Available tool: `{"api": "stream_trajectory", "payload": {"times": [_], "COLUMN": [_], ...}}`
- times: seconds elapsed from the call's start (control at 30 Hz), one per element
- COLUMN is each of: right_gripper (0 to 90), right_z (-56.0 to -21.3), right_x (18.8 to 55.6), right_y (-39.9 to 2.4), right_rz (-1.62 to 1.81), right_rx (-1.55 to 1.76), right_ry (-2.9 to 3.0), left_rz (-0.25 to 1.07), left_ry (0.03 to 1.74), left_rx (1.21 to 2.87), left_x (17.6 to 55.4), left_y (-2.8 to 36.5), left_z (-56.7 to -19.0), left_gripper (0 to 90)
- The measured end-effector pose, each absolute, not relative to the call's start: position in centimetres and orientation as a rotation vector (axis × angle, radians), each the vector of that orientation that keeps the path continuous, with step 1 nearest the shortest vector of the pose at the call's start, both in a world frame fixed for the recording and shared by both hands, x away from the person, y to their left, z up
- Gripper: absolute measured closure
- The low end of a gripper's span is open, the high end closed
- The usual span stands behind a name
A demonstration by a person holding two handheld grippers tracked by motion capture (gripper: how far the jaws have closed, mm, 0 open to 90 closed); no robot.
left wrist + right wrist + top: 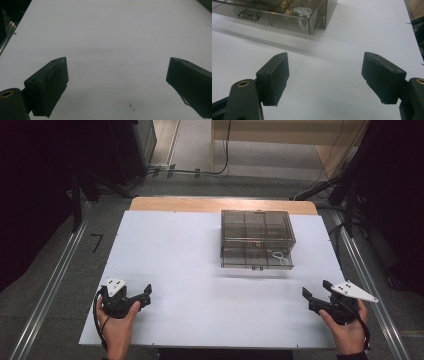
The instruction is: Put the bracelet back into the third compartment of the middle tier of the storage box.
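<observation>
Smoked-plastic compartment box point(257, 239), holding a blurred white item point(303, 11), stands well apart from left gripper point(142, 299) and right gripper point(311, 298), both jaws open over bare white tabletop point(200, 285).

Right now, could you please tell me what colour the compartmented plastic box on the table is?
The compartmented plastic box is see-through smoky grey-brown, clearest in the high view.

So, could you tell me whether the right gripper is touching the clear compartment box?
Apart. The high view shows the right gripper near the table's front edge, with bare white table between it and the clear compartment box.
</observation>
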State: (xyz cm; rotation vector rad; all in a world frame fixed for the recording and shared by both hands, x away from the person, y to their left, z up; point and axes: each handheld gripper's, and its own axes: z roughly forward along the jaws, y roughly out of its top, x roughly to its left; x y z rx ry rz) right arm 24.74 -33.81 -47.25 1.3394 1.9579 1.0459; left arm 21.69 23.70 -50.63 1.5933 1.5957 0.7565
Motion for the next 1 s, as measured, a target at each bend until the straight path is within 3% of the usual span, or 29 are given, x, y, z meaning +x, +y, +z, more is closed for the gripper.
{"api": "stream_trajectory", "payload": {"times": [1.0], "right_gripper": [21.2], "right_z": [-47.6], "right_x": [23.5], "right_y": [-35.5], "right_rz": [1.029], "right_rx": [1.366], "right_ry": [1.936], "left_rz": [0.758], "left_ry": [1.597], "left_rx": [1.593], "left_x": [21.7], "left_y": [23.6], "left_z": [-50.7], "left_gripper": [4.1]}}
